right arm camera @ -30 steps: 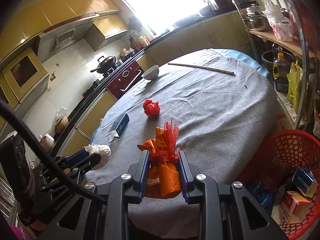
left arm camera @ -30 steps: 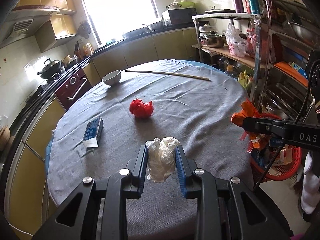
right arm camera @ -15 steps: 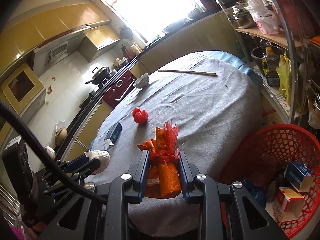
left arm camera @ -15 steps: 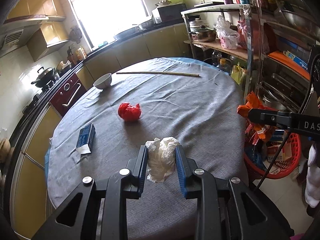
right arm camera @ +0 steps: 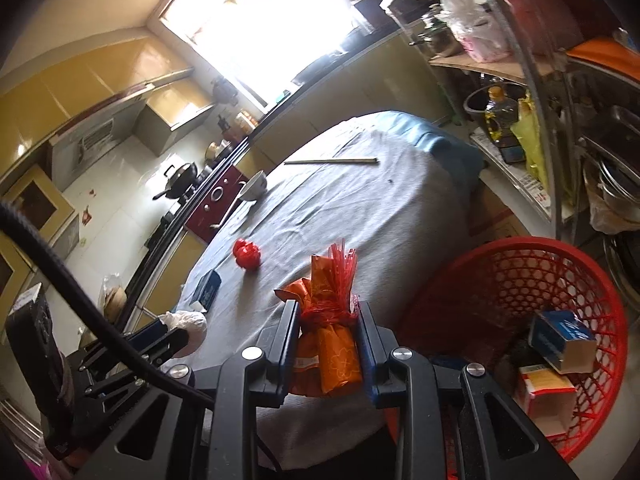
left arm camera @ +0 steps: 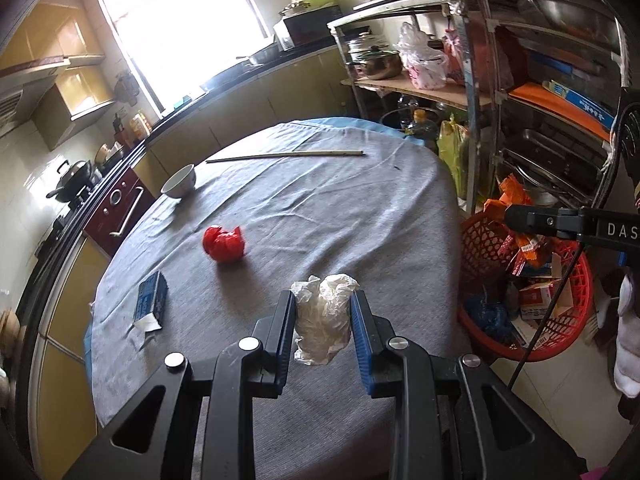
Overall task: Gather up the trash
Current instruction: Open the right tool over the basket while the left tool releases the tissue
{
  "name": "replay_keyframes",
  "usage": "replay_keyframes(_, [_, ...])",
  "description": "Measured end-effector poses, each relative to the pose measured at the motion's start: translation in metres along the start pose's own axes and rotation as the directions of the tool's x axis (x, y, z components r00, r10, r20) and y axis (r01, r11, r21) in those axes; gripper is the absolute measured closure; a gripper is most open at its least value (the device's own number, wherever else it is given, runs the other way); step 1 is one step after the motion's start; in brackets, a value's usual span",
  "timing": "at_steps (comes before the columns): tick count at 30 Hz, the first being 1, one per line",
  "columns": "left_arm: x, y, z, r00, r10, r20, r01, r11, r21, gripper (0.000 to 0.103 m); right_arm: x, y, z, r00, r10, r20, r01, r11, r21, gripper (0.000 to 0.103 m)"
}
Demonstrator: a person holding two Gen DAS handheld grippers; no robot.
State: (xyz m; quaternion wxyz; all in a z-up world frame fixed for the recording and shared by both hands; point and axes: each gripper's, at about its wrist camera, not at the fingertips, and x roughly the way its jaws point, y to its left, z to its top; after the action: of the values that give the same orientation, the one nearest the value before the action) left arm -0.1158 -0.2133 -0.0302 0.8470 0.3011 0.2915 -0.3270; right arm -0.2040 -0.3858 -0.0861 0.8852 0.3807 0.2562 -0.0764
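red basket [right arm camera: 520, 264]: we see its right rim cut off by the frame edge.
box print [right arm camera: 560, 330]: we find it too small to read.

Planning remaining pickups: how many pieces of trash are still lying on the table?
2: a red crumpled wad near the table's middle, and a blue carton by its left edge. Others could be hidden behind the tools.

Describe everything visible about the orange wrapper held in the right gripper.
The orange wrapper is a crumpled packet of shiny plastic film with a faint pale flower print. Red string or tape cinches it near the middle, and a frayed red fringe sticks up at the top. A white label shows low on its left side. It stands roughly upright, clamped between the blue pads of the right hand-held gripper, off the table, left of the red basket.
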Motion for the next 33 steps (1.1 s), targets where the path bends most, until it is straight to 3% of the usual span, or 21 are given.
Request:
replay_keyframes(17, [-0.005,-0.047,0.024,0.998,-0.047,0.041,0.042,0.994,0.104,0.073,-0.026,-0.040,0.001,0.998,-0.038,0.046,0.034,0.996,0.080,0.073])
replay_keyframes(33, [0.004,-0.089,0.034,0.994,-0.104,0.030,0.096,0.977,0.188,0.073,-0.043,-0.076,-0.006,0.996,-0.065,0.062,0.055,0.987,0.149,0.073])
